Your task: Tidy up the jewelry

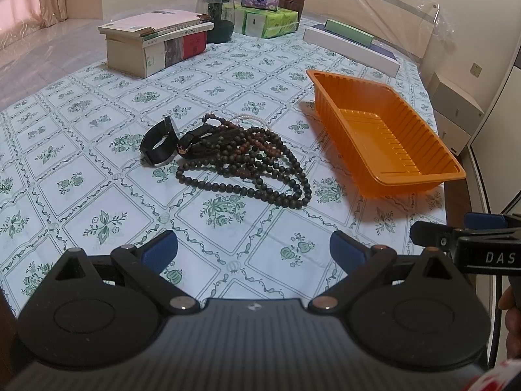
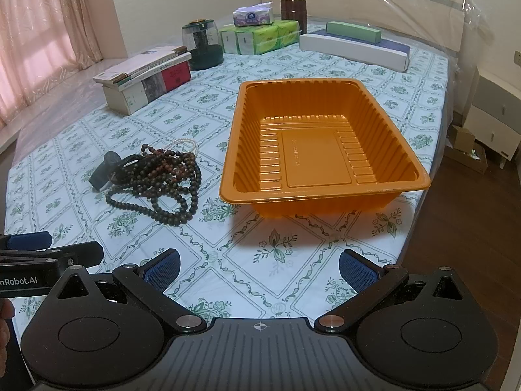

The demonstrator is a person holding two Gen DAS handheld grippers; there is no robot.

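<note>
Hovering low over the patterned cloth (image 1: 97, 169), the left claw (image 1: 254, 247) has its 2 blue pads spread wide with nothing between them; the right claw (image 2: 259, 265) matches it, pads well apart and empty, and its black tip pokes into the left view from the right edge. Ahead of the left claw sits the jewelry pile: long strands of dark beads (image 1: 247, 163) tangled in loops, reddish-brown beads (image 1: 260, 145) mixed in on top, a thin pearl strand (image 1: 250, 119) peeking out at the far side; a black watch (image 1: 159, 141) stands on its band at the pile's left edge, touching the beads. The orange tray (image 2: 234, 150) rests just right of the pile, apart from it, ribbed walls, nothing inside; from the right wrist it fills the centre of the view. At the far end of the surface: a stack of books (image 1: 156, 42), a dark glass jar (image 1: 218, 9), green tissue packs (image 1: 270, 19) with a purple pack on top, a brown canister (image 2: 293, 8), a long white box (image 2: 355, 49) with a green box (image 2: 353, 31) upon it. Pink curtains (image 2: 39, 32) hang at the left; a white nightstand (image 2: 495, 120) stands on the right.
</note>
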